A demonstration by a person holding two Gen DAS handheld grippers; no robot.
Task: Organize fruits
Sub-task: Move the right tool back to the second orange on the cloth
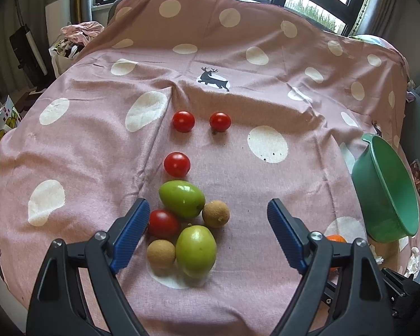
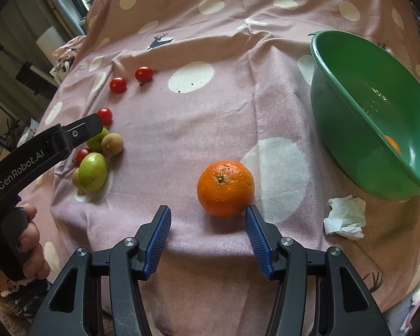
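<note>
1. Leftmost, a person's hand (image 2: 28, 240) grips the handle of the left gripper (image 1: 208, 210), seen at the left edge of the right wrist view. Its jaws stand wide apart with nothing between the pads.
2. Just past the left finger (image 1: 131, 232) lies a fruit cluster on the pink dotted cloth (image 1: 280, 168): a red tomato (image 1: 163, 223) touching that pad or very near it, two green fruits (image 1: 182, 198) (image 1: 196, 247), two brown round fruits (image 1: 215, 213) (image 1: 161, 253).
3. Beyond the cluster: one tomato (image 1: 177, 164) close by, two more (image 1: 183, 121) (image 1: 220, 121) farther back, side by side.
4. Centre-right: the orange (image 2: 225, 187) sits on the cloth, stem up, just ahead of the right gripper (image 2: 208, 215). Jaws half apart, released; the right pad (image 2: 256, 232) meets the orange's lower right edge in the picture; contact cannot be told.
5. Right of that: crumpled tissue (image 2: 345, 214) on the cloth.
6. Far right: green bowl (image 2: 336, 106), tilted, with a second orange fruit (image 2: 393, 142) partly visible inside.
</note>
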